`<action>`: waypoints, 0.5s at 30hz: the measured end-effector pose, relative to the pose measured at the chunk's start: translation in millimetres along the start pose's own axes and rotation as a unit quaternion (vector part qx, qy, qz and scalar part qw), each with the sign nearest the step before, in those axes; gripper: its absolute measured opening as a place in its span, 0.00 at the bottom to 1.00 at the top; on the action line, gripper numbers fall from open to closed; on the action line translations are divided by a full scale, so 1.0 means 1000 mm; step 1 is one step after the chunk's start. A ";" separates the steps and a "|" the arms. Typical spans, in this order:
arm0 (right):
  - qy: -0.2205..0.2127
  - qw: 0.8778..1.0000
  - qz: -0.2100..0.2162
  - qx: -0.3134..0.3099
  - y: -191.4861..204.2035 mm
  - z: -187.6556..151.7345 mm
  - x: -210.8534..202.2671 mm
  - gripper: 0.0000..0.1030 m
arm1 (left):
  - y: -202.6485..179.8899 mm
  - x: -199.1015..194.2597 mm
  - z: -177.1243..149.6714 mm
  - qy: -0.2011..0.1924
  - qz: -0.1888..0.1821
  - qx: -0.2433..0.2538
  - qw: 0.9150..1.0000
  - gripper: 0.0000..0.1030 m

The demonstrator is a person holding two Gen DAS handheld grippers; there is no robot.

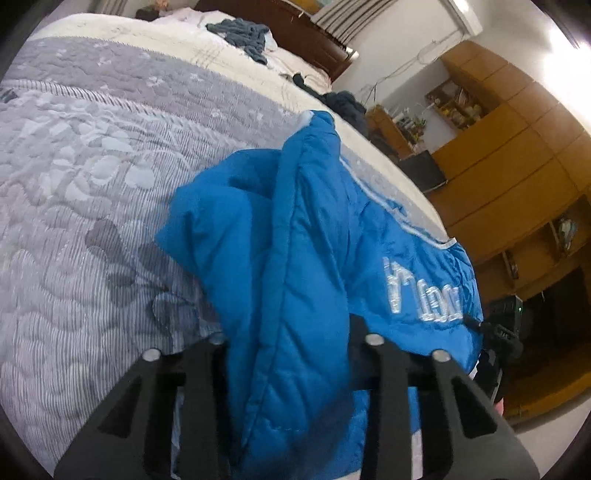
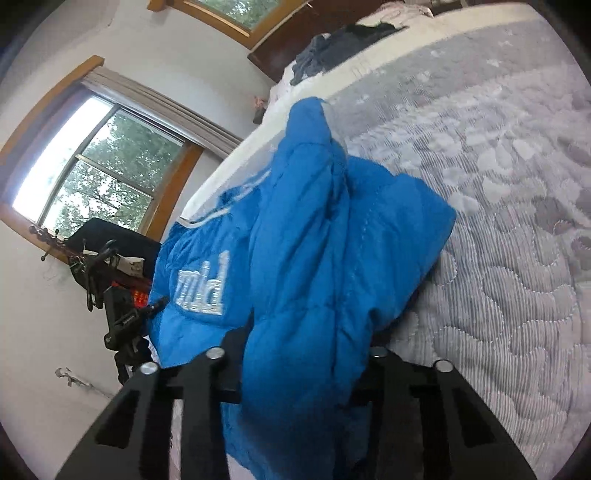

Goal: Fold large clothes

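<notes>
A bright blue padded jacket (image 1: 295, 240) with white lettering and a white stripe hangs bunched over the grey quilted bed (image 1: 92, 184). My left gripper (image 1: 291, 354) is shut on a thick fold of the blue jacket, which runs down between its black fingers. The same blue jacket (image 2: 314, 240) fills the right wrist view, and my right gripper (image 2: 299, 362) is shut on another fold of it. Both fingertips are hidden by fabric. The other gripper shows at the far edge of each view, behind the jacket.
The quilted bed (image 2: 498, 184) stretches away with dark clothes (image 1: 240, 33) piled near the wooden headboard. Wooden cabinets (image 1: 517, 166) stand beyond the bed's edge. A window (image 2: 103, 162) is on the other wall.
</notes>
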State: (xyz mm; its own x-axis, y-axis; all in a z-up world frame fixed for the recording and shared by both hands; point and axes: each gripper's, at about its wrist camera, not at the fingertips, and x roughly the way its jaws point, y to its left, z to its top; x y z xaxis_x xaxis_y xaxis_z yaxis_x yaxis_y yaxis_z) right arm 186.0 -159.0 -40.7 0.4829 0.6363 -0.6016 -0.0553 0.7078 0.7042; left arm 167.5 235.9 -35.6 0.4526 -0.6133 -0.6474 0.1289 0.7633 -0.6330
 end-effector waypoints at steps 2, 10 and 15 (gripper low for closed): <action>-0.007 1.000 0.003 -0.010 0.008 0.001 -0.010 0.30 | -0.002 -0.011 -0.002 -0.006 -0.008 -0.002 1.000 0.24; -0.022 0.997 0.017 -0.074 0.061 -0.029 -0.069 0.28 | -0.049 -0.062 -0.042 -0.010 -0.049 0.018 0.999 0.20; -0.020 0.995 0.021 -0.098 0.075 -0.071 -0.110 0.28 | -0.075 -0.103 -0.090 -0.018 -0.069 0.039 0.997 0.20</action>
State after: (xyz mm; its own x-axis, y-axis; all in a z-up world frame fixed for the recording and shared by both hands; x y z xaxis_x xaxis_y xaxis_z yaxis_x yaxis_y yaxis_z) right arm 66.6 -153.5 51.6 0.5112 0.6568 -0.5543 -0.2433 0.7292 0.6396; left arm 31.7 223.6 40.0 0.4573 -0.7074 -0.5390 0.2601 0.6859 -0.6796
